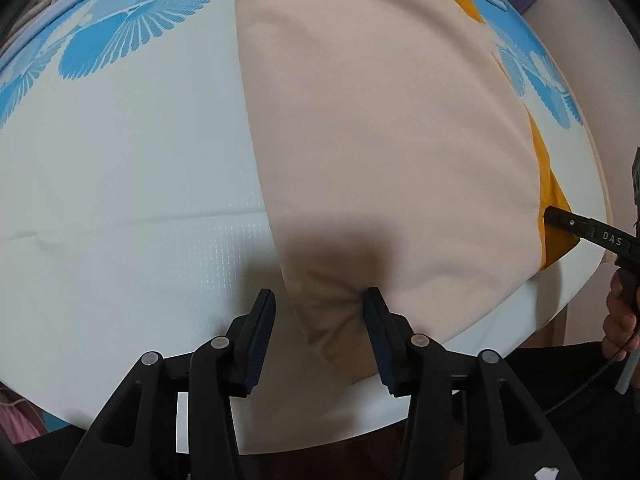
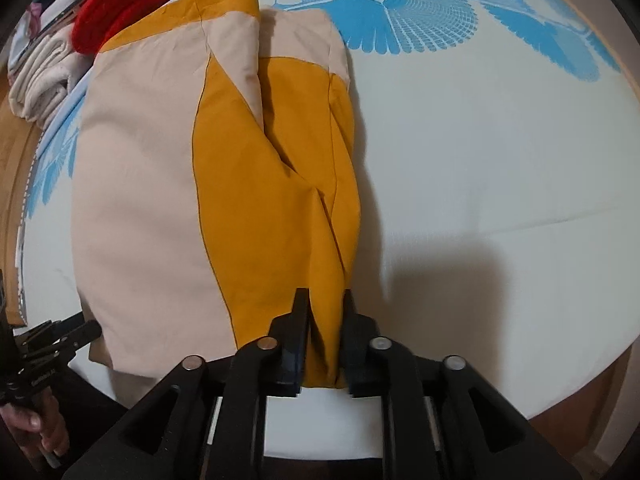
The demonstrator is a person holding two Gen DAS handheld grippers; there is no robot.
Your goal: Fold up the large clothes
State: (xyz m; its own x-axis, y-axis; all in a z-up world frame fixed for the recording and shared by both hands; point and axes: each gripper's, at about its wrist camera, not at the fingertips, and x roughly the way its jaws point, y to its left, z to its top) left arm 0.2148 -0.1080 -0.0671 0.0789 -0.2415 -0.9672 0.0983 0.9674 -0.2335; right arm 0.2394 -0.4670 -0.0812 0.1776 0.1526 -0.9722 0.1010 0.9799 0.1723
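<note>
Covering bed: white sheet (image 2: 500, 168) w/ blue feather print; folded cloth pile (image 2: 40, 76) beyond.

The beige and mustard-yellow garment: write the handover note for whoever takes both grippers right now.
Left gripper: jaws apart, straddling a bunched near corner of the beige and mustard-yellow cloth garment; one finger touches the fabric, not clamped.
Right gripper: shut on the garment's mustard-yellow near edge.
Position: garment lies lengthwise on the white bed sheet with blue leaf print, near end at the bed's front edge, already doubled into a long strip.
Nearby: red knit item and folded off-white cloth at the far corner.
Left to do: close the left gripper, fold the strip, probably end to end.
</note>
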